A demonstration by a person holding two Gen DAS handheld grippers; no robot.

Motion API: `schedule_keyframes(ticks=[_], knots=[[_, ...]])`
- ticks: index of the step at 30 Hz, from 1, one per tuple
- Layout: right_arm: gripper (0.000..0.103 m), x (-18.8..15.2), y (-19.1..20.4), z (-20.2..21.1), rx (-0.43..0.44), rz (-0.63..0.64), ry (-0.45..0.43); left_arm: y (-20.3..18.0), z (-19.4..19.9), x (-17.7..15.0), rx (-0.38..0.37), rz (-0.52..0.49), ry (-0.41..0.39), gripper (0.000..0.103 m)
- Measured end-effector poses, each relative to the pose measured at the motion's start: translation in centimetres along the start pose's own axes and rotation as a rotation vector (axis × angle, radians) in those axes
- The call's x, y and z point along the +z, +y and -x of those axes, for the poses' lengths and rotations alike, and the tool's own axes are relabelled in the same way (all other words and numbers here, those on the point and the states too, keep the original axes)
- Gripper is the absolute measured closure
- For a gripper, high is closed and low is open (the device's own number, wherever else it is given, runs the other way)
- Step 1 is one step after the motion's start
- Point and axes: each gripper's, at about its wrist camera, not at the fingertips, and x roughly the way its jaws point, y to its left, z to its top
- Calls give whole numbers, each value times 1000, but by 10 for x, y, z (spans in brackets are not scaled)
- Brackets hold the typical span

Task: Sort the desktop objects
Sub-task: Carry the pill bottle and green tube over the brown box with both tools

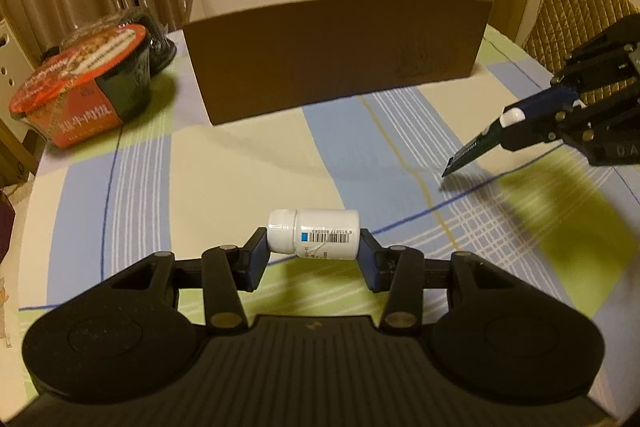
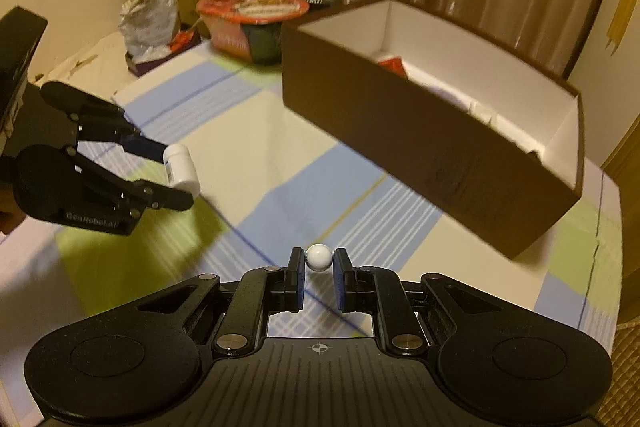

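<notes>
Round table under a plaid cloth (image 1: 248,163) of blue, cream and green blocks. Toward the back, a brown cardboard box (image 1: 340,59), open-topped, white inside; interior visible only from the right wrist view, with a red item and some pale things at the bottom, too blurred to name. Left of the box, an instant noodle bowl (image 1: 80,83) with a red lid, lying tilted. Beyond it, in the right wrist view only, a crinkled silver bag (image 2: 152,23) and chair backs. Left gripper (image 1: 314,247) closed moderately on a white pill bottle (image 1: 314,233), bottle lying crosswise between the blue pads, cap to the left, barcode facing up, held clear above the cloth. Right gripper (image 2: 319,261) pinched narrow on a small white ball (image 2: 319,257), pads touching both its sides. From the left wrist view, the same ball (image 1: 514,115) gripped over the cloth's right side, near the box's front corner, with a dark flat strip (image 1: 472,153) jutting forward past the fingertips, identity unclear.
</notes>
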Motion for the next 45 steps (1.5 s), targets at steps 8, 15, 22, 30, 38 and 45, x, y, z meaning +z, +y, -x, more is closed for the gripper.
schedule_keyframes(ticks=[8, 15, 22, 30, 38, 45], knots=[[90, 16, -1, 12, -15, 7, -45, 6, 7, 15, 2, -10, -36, 62], [90, 41, -11, 30, -24, 0, -113, 10, 15, 42, 12, -35, -85, 62], [90, 67, -29, 42, -31, -13, -177, 11, 19, 75, 23, -58, -138, 62], [90, 97, -70, 50, -77, -42, -247, 11, 21, 119, 29, -95, -204, 62], [90, 123, -122, 25, -121, -97, -261, 11, -4, 175, 38, -131, -245, 62], [90, 135, -151, -29, -115, -104, -197, 20, -59, 208, 51, -128, -194, 62]])
